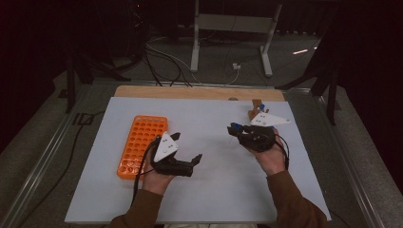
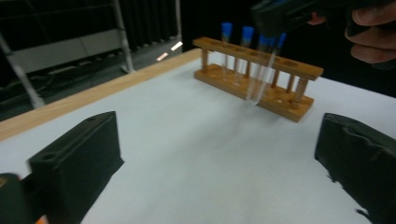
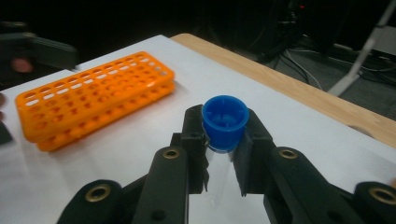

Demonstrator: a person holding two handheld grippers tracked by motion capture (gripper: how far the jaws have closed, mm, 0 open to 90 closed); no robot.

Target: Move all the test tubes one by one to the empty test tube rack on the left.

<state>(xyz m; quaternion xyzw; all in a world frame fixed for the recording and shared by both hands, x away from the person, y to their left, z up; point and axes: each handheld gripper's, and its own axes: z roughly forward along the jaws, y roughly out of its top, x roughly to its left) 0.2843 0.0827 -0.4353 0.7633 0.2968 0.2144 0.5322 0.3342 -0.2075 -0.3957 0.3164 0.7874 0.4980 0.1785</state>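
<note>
The right gripper (image 3: 224, 154) is clamping a blue-capped test tube (image 3: 224, 122) above the white table (image 1: 214, 180); the left gripper (image 2: 219, 158) is hovering, fingers apart, beside the orange rack (image 1: 141, 145).

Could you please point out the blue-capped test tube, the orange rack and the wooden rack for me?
Blue-capped test tube (image 3: 224, 117): right gripper view, on its blue cap.
Orange rack (image 1: 142, 144): high view, on its holed top face.
Wooden rack (image 2: 261, 56): left gripper view, on its top bar.
</note>
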